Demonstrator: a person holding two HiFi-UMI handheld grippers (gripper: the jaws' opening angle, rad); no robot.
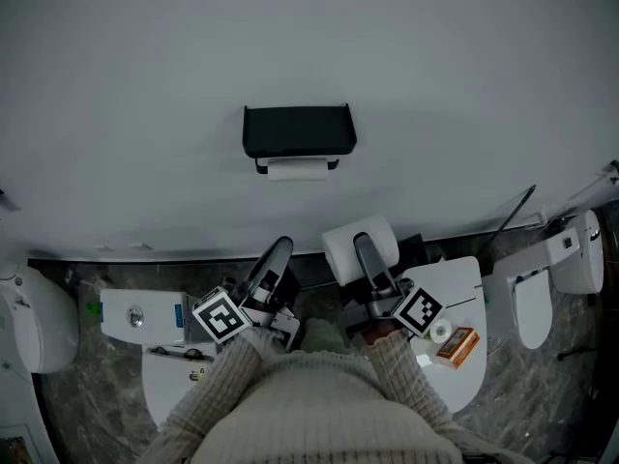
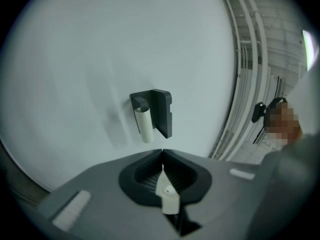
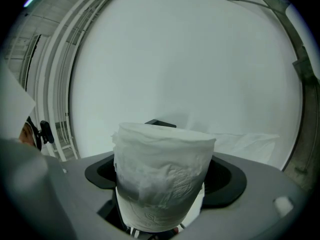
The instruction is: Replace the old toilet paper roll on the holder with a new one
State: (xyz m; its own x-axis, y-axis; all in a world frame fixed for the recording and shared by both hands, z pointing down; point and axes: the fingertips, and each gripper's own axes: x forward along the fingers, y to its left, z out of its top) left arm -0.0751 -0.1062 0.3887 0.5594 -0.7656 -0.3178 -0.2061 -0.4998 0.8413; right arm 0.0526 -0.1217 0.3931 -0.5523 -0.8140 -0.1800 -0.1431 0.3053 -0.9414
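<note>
White wall (image 1: 309, 46), old roll (image 1: 298, 170) axis level, new roll (image 3: 160, 179) parallel

Left gripper (image 2: 162, 154) jaws together, holder (image 2: 162, 111), old roll (image 2: 144, 125)

No words or numbers can be read. The left cube (image 1: 220, 317) and right cube (image 1: 419, 309) show only black-and-white squares.

The new roll (image 1: 338, 254) sits between the jaws of the right gripper (image 1: 365, 247); the left gripper (image 1: 279, 254) lies just beside it on its left. Ahead of both, on the wall (image 1: 145, 85), hangs the holder (image 1: 299, 131) with the old roll (image 1: 297, 170) in it.
</note>
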